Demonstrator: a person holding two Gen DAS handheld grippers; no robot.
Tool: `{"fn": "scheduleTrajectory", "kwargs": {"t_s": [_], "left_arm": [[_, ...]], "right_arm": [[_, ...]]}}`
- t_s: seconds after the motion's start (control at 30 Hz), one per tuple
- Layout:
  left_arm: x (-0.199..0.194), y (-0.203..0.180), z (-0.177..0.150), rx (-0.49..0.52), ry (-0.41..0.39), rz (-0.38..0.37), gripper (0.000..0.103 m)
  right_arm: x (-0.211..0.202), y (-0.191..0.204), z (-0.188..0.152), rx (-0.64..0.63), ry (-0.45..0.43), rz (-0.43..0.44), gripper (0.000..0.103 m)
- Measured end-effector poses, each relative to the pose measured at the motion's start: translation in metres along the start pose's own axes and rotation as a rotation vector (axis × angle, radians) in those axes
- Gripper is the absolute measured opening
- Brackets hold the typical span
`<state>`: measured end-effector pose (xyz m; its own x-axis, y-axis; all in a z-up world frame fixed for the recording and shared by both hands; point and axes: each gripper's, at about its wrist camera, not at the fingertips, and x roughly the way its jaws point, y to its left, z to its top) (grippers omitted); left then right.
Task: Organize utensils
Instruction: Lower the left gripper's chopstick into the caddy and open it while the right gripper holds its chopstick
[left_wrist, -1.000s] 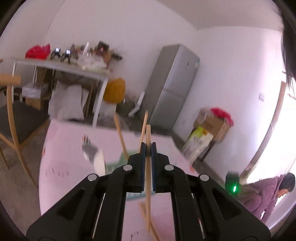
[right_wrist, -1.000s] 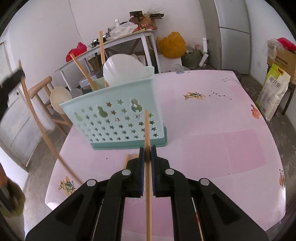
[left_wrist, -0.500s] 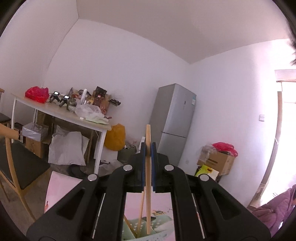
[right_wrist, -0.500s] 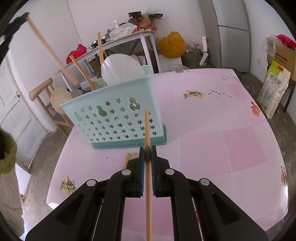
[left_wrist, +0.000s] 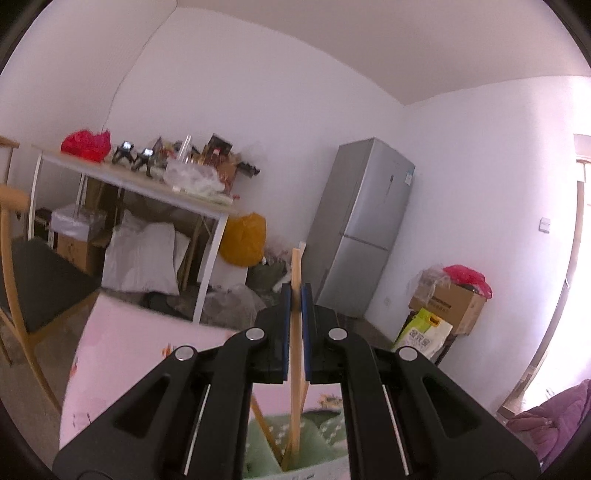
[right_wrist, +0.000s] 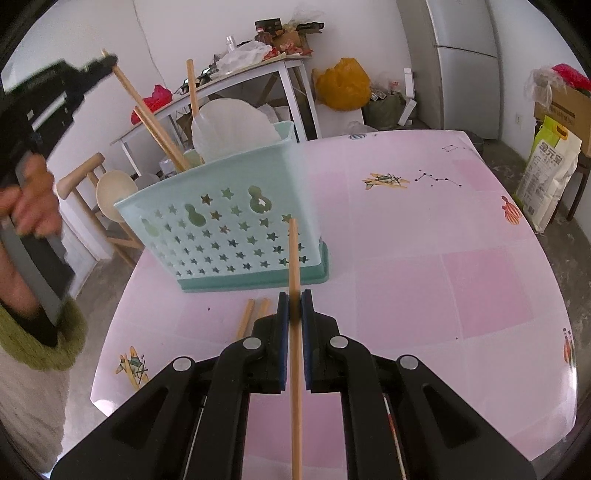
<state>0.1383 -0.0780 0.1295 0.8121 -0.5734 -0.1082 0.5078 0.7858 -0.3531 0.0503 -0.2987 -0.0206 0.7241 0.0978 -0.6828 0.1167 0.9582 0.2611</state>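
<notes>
A mint basket (right_wrist: 221, 229) with star holes stands on the pink table (right_wrist: 424, 258). It holds a white ladle (right_wrist: 232, 125) and an upright wooden stick (right_wrist: 192, 92). My right gripper (right_wrist: 294, 299) hovers just in front of it, shut on a wooden chopstick (right_wrist: 293, 251) that points at the basket wall. At the upper left, my left gripper (right_wrist: 107, 61) is shut on another chopstick (right_wrist: 147, 114) that slants down into the basket. In the left wrist view that gripper (left_wrist: 294, 291) pinches the chopstick (left_wrist: 295, 406) upright, its lower end inside the basket (left_wrist: 328, 432).
Two loose chopsticks (right_wrist: 251, 317) lie on the table between the basket and my right gripper. A wooden chair (right_wrist: 81, 173) stands behind the basket on the left. Farther off are a cluttered white table (left_wrist: 147, 184), a grey fridge (left_wrist: 362, 229) and a person in purple (left_wrist: 554, 424).
The left gripper swung its chopstick from the far left over to the basket, where the lower end now sits inside. Its camera tilted up from the table to the room. The right gripper kept still.
</notes>
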Motion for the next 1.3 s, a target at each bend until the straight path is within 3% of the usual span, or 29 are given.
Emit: {"fn": "scheduleTrajectory", "kwargs": {"t_s": [0.27,0.33,0.43,0.53,0.77,1.0,1.3], "left_arm": [[-0.006,0.022,-0.031,-0.058,0.108,0.006,0.005],[-0.01,0.026,-0.035,-0.063,0.122,0.0,0.009],[-0.02,0.027,-0.036,-0.052,0.116,0.001,0.02],[-0.027,0.027,-0.035,-0.048,0.114,-0.001,0.023],[-0.054,0.027,-0.044,-0.012,0.148,-0.007,0.023],[-0.071,0.032,-0.073,0.029,0.272,0.014,0.026],[-0.076,0.047,-0.098,0.041,0.359,0.093,0.029]], "right_arm": [[-0.006,0.0,-0.001,-0.007,-0.011,-0.014,0.007],[-0.009,0.001,0.0,-0.012,-0.021,-0.02,0.007],[-0.016,0.001,0.003,-0.013,-0.039,-0.024,0.007],[-0.027,0.001,0.008,-0.018,-0.067,-0.036,0.007],[-0.06,-0.002,0.027,-0.002,-0.161,-0.028,0.007],[-0.093,0.011,0.062,-0.035,-0.289,0.046,0.007],[-0.134,0.047,0.121,-0.118,-0.478,0.225,0.007]]}}
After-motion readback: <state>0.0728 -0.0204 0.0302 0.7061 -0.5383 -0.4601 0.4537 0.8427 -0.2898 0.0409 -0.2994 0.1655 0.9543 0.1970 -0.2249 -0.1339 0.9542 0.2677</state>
